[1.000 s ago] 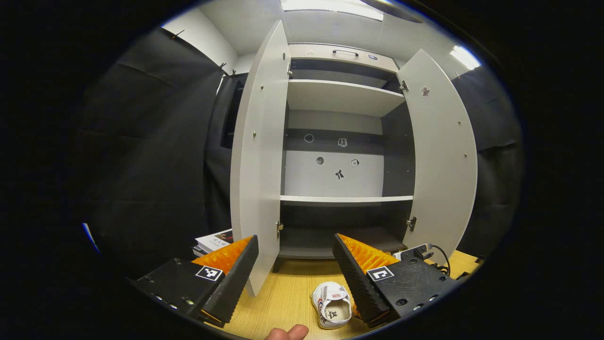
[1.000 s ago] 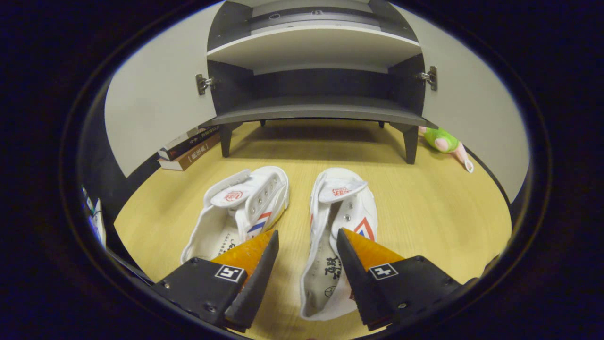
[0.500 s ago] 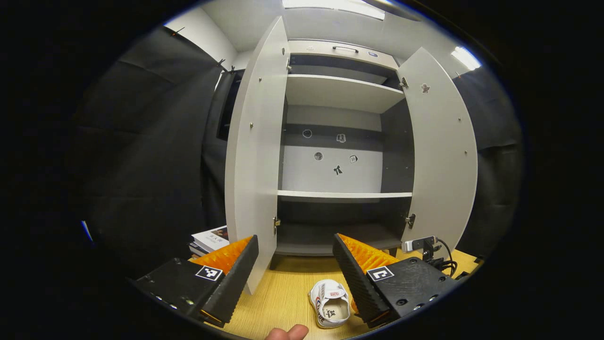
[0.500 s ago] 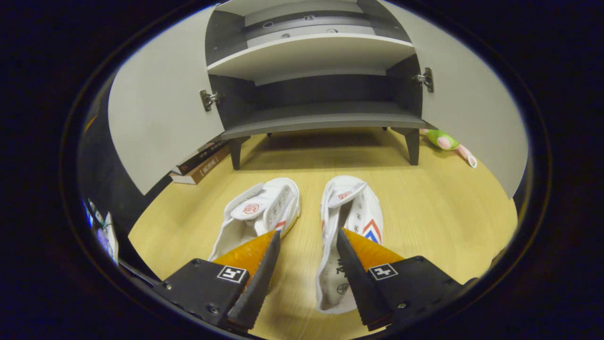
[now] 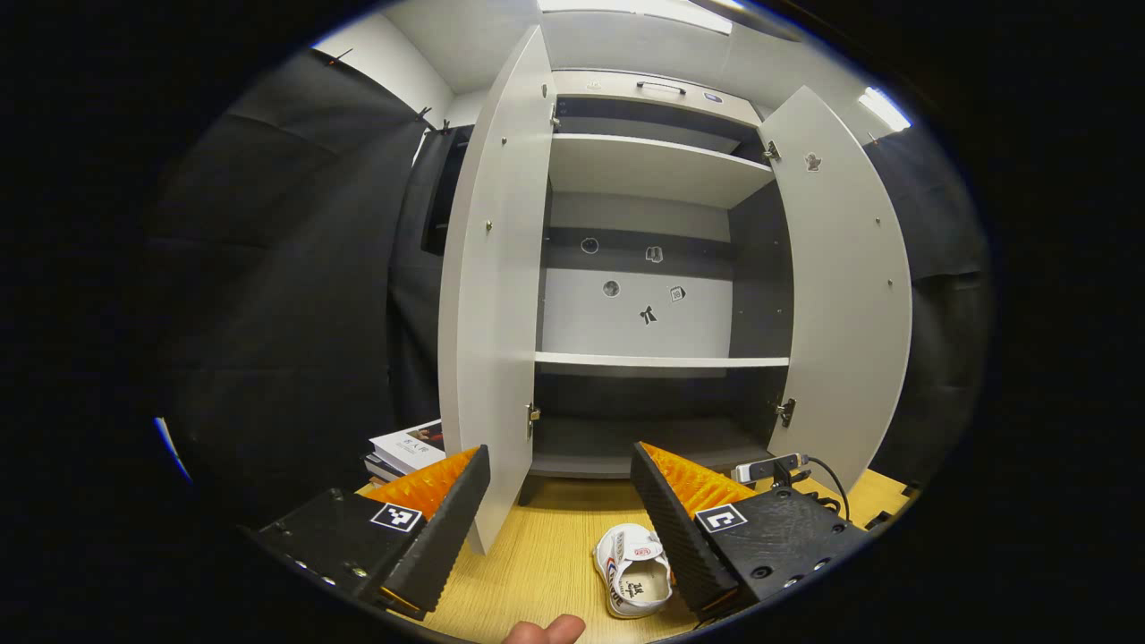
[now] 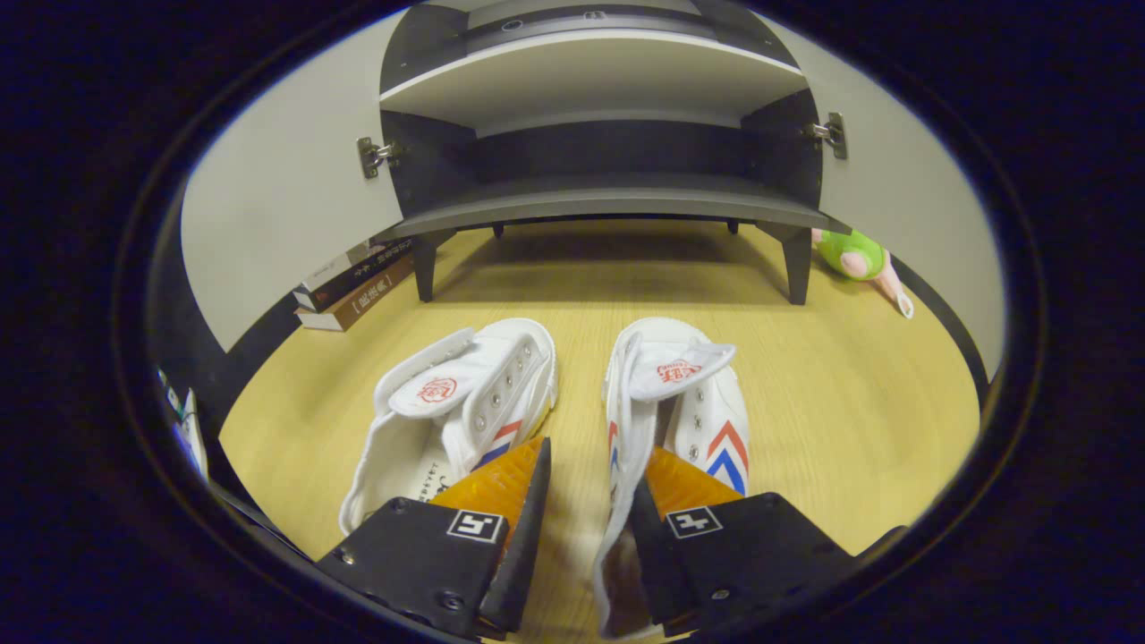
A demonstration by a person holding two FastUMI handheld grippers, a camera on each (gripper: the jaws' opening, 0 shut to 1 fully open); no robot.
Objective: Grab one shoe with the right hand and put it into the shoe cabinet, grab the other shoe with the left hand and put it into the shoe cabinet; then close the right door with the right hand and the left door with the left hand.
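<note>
Two white canvas shoes lie side by side on the wooden floor, lower centre of the right gripper view, toes pointing up-frame toward the cabinet; the left shoe [image 6: 461, 407] leans onto its side, tongue folded outward, eyelets and a red-and-blue stripe visible; the right shoe [image 6: 671, 402] sits upright, tongue raised, red-and-blue chevron on its side; the shoe cabinet [image 5: 657, 295] stands upright at frame centre of the left gripper view, pale shelves bare, dark interior; left door [image 5: 492, 295] and right door [image 5: 845, 295] both stand open.
</note>
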